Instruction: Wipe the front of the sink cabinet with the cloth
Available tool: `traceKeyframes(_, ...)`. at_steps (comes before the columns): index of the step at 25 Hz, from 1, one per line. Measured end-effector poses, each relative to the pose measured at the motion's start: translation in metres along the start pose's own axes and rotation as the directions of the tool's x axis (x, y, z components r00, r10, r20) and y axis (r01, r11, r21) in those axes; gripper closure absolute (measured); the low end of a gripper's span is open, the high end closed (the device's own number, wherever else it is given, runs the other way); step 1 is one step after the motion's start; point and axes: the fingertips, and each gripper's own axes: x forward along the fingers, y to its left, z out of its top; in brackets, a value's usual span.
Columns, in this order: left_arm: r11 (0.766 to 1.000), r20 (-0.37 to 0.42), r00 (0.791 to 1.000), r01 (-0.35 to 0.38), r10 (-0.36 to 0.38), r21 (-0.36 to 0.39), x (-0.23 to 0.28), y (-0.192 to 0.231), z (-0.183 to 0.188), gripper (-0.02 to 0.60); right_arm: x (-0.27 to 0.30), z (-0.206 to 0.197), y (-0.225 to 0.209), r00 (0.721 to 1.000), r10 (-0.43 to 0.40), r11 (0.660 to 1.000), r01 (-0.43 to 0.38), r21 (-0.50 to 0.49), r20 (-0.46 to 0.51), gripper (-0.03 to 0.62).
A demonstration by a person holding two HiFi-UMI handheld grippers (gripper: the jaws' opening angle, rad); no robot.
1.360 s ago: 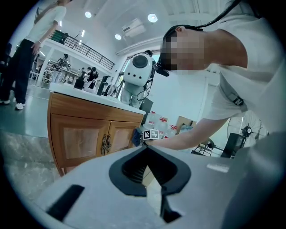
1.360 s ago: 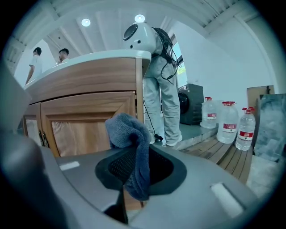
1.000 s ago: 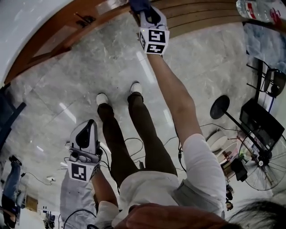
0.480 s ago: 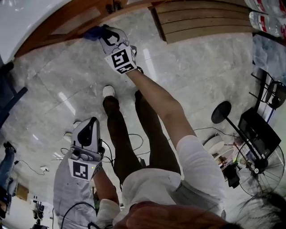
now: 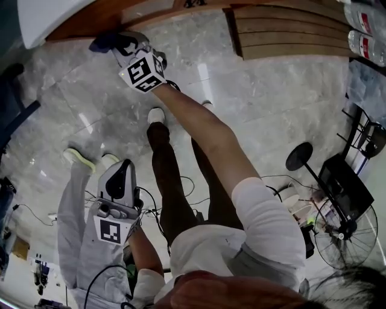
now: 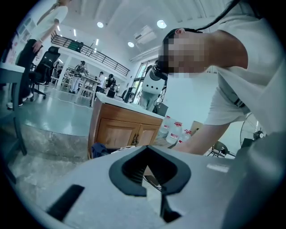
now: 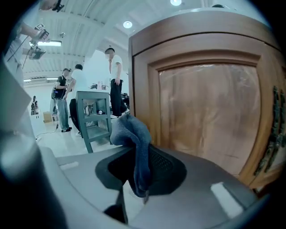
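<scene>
The wooden sink cabinet (image 5: 151, 9) runs along the top of the head view under a white countertop (image 5: 48, 18). My right gripper (image 5: 114, 43) is stretched out to the cabinet's left end, shut on a blue cloth (image 5: 99, 42). In the right gripper view the cloth (image 7: 134, 143) hangs folded between the jaws of the right gripper (image 7: 138, 156), close to the left cabinet door (image 7: 210, 112) near its left edge. My left gripper (image 5: 117, 181) hangs low by my left leg, shut with nothing in it. The left gripper view looks past the left gripper (image 6: 149, 154) at the cabinet (image 6: 127, 129).
A wooden slatted platform (image 5: 289, 30) lies right of the cabinet, with water bottles (image 5: 368, 36) beyond it. A round-based stand (image 5: 298, 156) and a fan (image 5: 347, 232) stand at right. Cables (image 5: 181, 193) lie by my feet. Another person in grey trousers (image 5: 78, 241) stands at left.
My right gripper has carried the cloth leftward along the cabinet front, from near its right end to its left end. The left gripper has stayed low and still.
</scene>
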Motion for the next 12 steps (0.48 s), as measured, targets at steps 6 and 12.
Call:
traceKeyframes(6, 1.0, -0.011, 1.0, -0.021, 0.021, -0.005, -0.023, 0.015, -0.01, 0.581, 0.022, 0.005, 0.006, 1.0, -0.017, 1.0, 0.017, -0.001, -0.005, 0.507)
traceKeyframes(12, 1.0, -0.004, 1.0, -0.017, 0.017, 0.001, -0.024, 0.019, -0.008, 0.581, 0.006, -0.015, -0.036, 0.988, -0.149, 0.988, 0.151, 0.042, -0.032, 0.507)
